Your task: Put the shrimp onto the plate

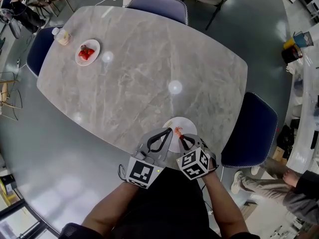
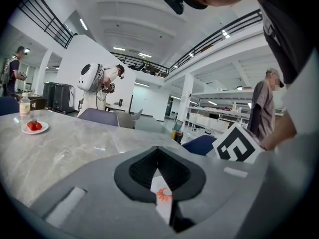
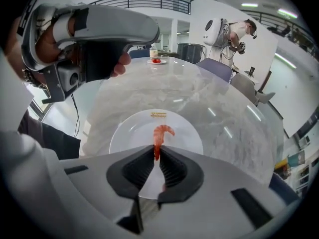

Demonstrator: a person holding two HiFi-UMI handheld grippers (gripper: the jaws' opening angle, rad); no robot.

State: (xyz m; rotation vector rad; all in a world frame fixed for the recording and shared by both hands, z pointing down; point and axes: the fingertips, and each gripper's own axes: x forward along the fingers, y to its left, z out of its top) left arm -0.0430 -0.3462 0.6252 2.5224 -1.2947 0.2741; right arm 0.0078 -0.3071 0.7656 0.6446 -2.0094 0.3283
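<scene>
An orange shrimp [image 3: 160, 135] sticks out from my right gripper [image 3: 157, 156], whose jaws are shut on its lower end. Its curled body lies over the middle of a white plate [image 3: 127, 133]; whether it touches the plate I cannot tell. In the head view the plate [image 1: 188, 126] sits near the table's front edge, with the shrimp [image 1: 177, 132] at its left side and the right gripper [image 1: 182, 139] just behind it. My left gripper [image 1: 168, 130] is close beside, at the plate's left rim. Its jaws [image 2: 158, 151] meet at the tips and hold nothing.
The grey marble table [image 1: 144, 78] carries a second small plate with red food [image 1: 87, 53] and a bottle [image 1: 62, 36] at the far left. Blue chairs [image 1: 249, 131] stand around it. A person's legs [image 1: 269, 185] are at the lower right.
</scene>
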